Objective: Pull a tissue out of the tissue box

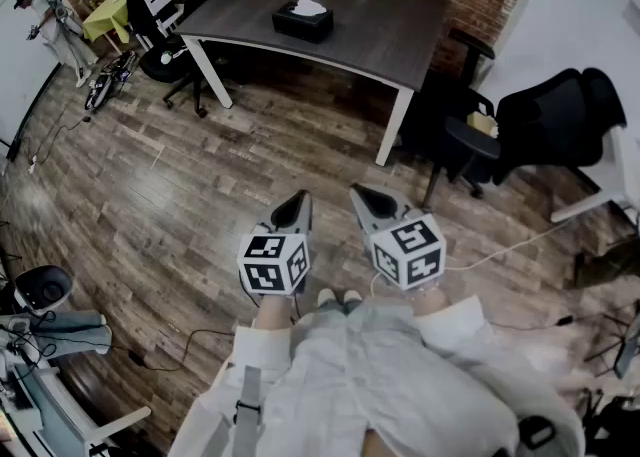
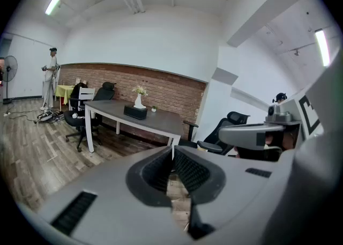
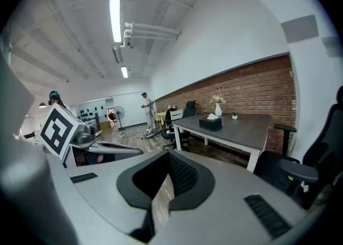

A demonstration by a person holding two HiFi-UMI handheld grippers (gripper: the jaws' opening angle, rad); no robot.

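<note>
One blk tissue box (image 1: 302, 22) w/ white tissue (image 1: 310, 6) atop, on dk table (image 1: 400, 30)

1. left gripper (image 1: 291, 211): held low in front of the body, pointing forward and slightly down. Jaws together, nothing between them. The left cube (image 1: 273, 263) sits at its rear, facing up.
2. right gripper (image 1: 370, 201): just beside the left one, not touching it, with a like forward and downward tilt. Jaws together, empty. The right cube (image 1: 410, 250) sits at its rear.
3. left forearm (image 1: 270, 313), right forearm (image 1: 432, 299): bare below pale sleeves, close to the torso, roughly parallel.
4. hands: hidden under the cubes.
</note>
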